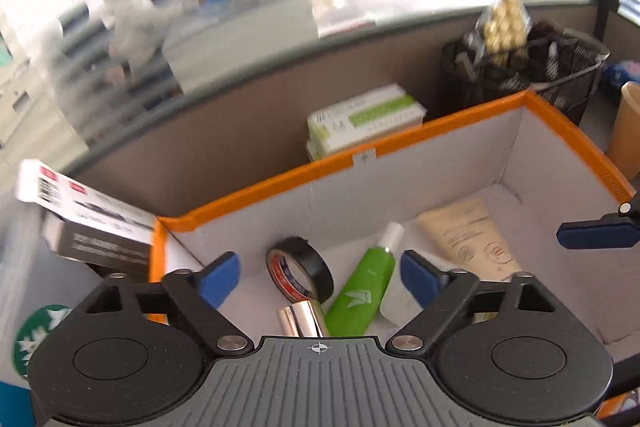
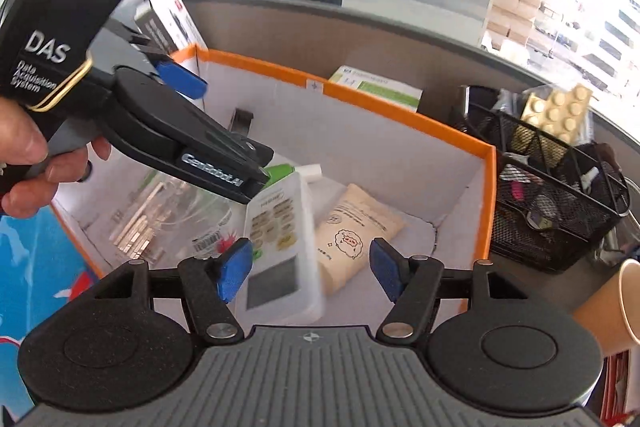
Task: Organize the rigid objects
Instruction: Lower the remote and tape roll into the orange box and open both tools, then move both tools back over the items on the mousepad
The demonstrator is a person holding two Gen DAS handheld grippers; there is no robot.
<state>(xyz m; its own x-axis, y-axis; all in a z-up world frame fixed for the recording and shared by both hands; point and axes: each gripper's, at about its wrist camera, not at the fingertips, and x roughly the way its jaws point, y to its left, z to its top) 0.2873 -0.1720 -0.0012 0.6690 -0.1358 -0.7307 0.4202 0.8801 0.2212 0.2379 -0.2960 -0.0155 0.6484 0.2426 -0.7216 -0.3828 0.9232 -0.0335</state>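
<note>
- The left gripper hangs over the near left part of the orange-rimmed box, its blue pads spread wide and holding nothing.
- Below it on the box floor lie a roll of black tape, a green bottle with a white cap, and a shiny metallic cylinder nearest the camera.
- A beige tube lies to the right of the bottle.
- The right gripper is also wide open and empty, above a white remote control that lies beside the beige tube.
- A black mesh basket of small items stands on the table, right of the box.
- A paper cup stands near right.
</note>
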